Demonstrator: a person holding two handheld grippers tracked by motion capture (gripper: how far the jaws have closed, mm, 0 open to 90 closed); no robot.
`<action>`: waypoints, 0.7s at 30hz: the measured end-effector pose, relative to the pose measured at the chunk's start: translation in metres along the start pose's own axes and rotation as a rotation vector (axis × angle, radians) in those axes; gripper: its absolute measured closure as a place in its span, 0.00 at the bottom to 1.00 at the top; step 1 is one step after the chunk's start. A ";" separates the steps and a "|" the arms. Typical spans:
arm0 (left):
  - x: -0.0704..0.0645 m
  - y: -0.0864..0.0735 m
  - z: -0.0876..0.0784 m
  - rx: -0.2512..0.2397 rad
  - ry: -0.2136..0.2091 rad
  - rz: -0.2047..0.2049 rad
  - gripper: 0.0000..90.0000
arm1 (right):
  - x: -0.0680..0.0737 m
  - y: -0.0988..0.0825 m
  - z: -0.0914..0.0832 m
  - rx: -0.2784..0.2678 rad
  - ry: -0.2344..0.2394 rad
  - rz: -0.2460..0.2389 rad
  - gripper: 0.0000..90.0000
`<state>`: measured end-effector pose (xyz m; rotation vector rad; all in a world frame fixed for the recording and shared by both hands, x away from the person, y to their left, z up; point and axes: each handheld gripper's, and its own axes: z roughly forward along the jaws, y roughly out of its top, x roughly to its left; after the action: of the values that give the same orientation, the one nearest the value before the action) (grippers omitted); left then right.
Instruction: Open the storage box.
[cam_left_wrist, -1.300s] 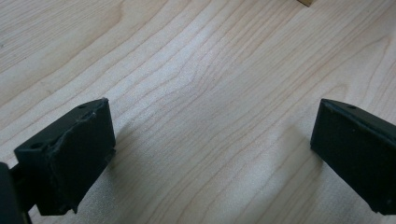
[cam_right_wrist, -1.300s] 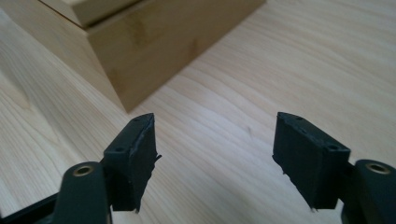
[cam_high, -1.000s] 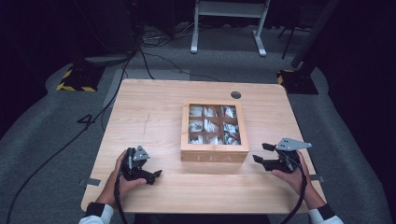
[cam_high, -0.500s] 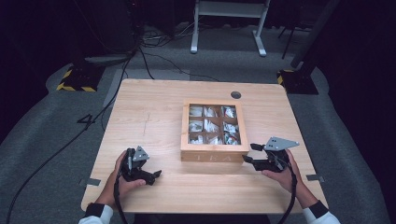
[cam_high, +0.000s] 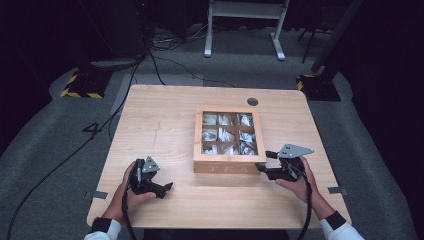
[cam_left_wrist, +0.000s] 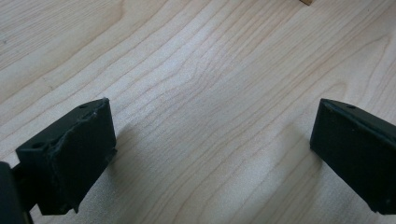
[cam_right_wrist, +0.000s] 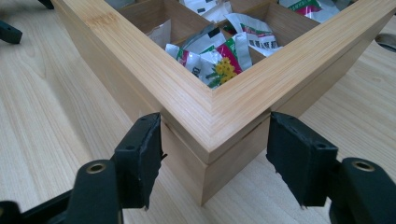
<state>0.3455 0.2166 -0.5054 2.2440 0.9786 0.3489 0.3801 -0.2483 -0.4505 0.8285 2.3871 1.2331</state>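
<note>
— Where's the box?

— The wooden box (cam_high: 227, 145) sits a little right of the middle of the table (cam_high: 165, 120), its small compartments full of tea bags (cam_right_wrist: 219, 60).

— And the right gripper (cam_high: 266, 167)?

— At the box's near right corner. Its jaws straddle that corner, one on each side, and have just been opening a bit. The left one sits right against the wood, the other stands just off it, so no real squeeze.

— The left gripper (cam_high: 165, 187)?

— Well to the left of the box, low over bare wood, jaws spread wide, nothing between them.
</note>
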 end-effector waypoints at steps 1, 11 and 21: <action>0.000 0.000 0.000 -0.001 0.000 0.000 0.01 | -0.001 0.001 -0.002 -0.012 0.004 0.007 0.39; 0.000 0.000 0.000 0.000 0.000 0.001 0.01 | -0.001 -0.001 0.002 0.022 0.001 0.003 0.43; 0.000 0.000 0.000 -0.002 -0.001 0.001 0.01 | -0.003 0.001 0.005 0.019 0.018 0.030 0.39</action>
<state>0.3457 0.2166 -0.5056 2.2429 0.9762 0.3496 0.3849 -0.2463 -0.4520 0.8656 2.4125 1.2363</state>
